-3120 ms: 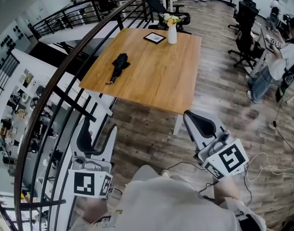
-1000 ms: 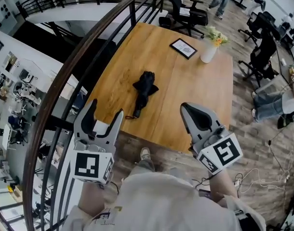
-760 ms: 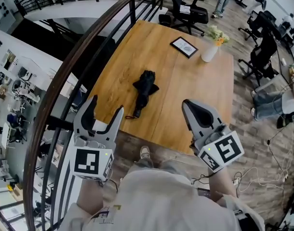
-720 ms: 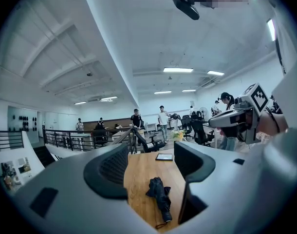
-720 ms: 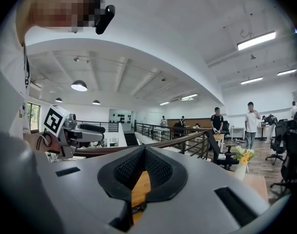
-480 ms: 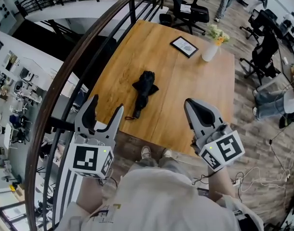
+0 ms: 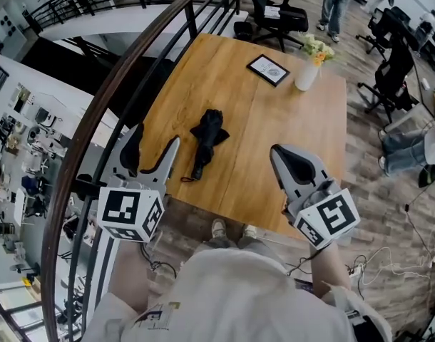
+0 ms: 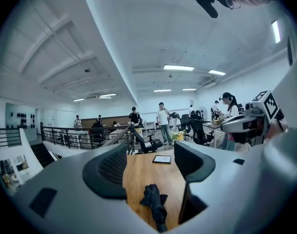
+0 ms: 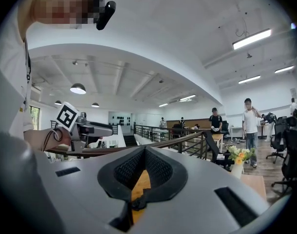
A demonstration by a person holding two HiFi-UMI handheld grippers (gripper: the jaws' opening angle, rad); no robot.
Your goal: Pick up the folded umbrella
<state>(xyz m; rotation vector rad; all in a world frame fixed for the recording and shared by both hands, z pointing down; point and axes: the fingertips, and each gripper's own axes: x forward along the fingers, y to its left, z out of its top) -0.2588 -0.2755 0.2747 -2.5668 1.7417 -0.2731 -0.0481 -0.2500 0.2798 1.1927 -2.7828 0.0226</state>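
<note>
The folded black umbrella (image 7: 205,137) lies on the wooden table (image 7: 296,134), its handle and strap pointing toward the near edge. My left gripper (image 7: 155,138) hangs in the air short of the table's near left edge, open and holding nothing. In the left gripper view the umbrella (image 8: 156,204) shows low between the two spread pads of the left gripper (image 8: 151,156). My right gripper (image 7: 283,157) is over the table's near right part, shut and empty. In the right gripper view the right gripper (image 9: 144,152) has its pads meeting at the tips, with only a sliver of wood behind.
A framed picture (image 7: 267,69) and a white vase of flowers (image 7: 305,73) stand at the table's far end. A dark curved railing (image 7: 125,84) runs along the table's left side over a drop. Office chairs (image 7: 274,16) and people stand beyond.
Since three seconds ago the table and umbrella have come much nearer. Over the last second the left gripper has drifted slightly up and left; the umbrella has not moved.
</note>
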